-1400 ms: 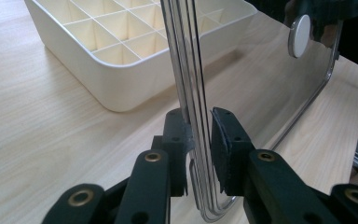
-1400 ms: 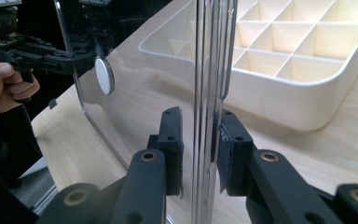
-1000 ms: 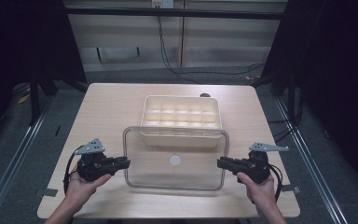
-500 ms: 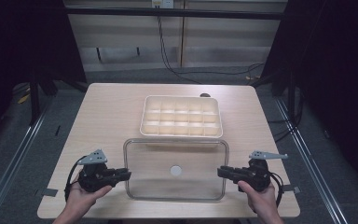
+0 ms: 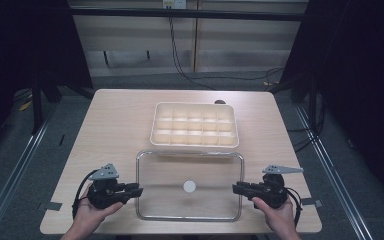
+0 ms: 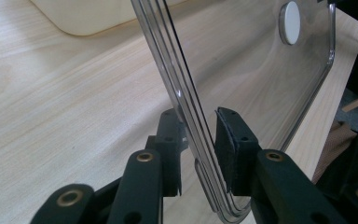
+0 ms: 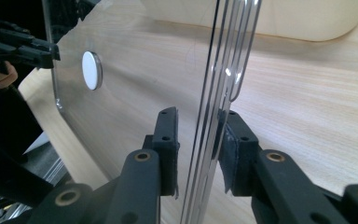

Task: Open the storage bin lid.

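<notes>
the left gripper (image 5: 139, 190) and right gripper (image 5: 235, 188) have just been easing their jaws apart; the clear lid (image 5: 189, 170) stands between the pads (image 6: 229, 140) at each side edge, with a thin gap showing, so neither clamps it now. the lid lies flat on the near half of the table (image 5: 115, 125), just near of the cream tray (image 5: 195, 125). risk, as i judge it: pulling a gripper away crooked could catch the rim and drag the lid askew or against the tray. the table is pale wood, with dark floor, cables (image 5: 180, 60) and a rail (image 5: 190, 14) beyond.
</notes>
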`<state>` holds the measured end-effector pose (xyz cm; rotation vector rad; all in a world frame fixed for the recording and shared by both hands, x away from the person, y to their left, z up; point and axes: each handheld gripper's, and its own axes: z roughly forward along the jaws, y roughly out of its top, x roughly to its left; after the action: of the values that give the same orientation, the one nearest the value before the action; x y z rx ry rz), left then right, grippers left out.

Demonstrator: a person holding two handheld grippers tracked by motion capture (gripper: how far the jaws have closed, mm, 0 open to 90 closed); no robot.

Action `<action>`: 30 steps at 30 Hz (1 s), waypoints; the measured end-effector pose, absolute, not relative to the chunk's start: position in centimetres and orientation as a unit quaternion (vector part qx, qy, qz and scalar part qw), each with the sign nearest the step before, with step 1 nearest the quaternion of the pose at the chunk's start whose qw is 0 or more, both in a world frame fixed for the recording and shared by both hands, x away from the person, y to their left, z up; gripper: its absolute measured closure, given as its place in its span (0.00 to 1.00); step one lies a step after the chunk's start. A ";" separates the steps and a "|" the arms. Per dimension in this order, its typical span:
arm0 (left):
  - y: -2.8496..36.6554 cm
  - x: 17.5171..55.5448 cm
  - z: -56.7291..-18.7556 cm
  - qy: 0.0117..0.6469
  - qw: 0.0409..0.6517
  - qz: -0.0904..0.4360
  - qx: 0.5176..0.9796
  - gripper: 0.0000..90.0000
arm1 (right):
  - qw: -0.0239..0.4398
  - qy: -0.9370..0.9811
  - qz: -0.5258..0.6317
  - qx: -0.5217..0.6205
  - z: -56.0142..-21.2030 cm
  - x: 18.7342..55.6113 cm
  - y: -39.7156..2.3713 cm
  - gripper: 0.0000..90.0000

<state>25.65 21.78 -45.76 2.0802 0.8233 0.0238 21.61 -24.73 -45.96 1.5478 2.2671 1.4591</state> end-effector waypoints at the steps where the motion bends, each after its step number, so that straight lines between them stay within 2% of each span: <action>1: 21.7 25.7 -45.8 0.331 0.436 0.010 0.837 0.79 | 0.016 0.728 0.467 0.502 -46.1 21.8 -24.7 0.76; 11: 21.5 27.1 -46.4 0.338 0.421 -0.017 0.842 0.77 | 0.012 0.731 0.448 0.515 -46.6 22.9 -24.4 0.72; 30: 20.6 27.8 -47.6 0.327 0.398 -0.011 0.857 0.67 | 0.025 0.732 0.429 0.530 -48.2 24.1 -24.1 0.62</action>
<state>27.77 20.61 -47.57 2.1706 0.8274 -0.0290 24.11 -24.09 -48.19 1.6383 2.2628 1.3254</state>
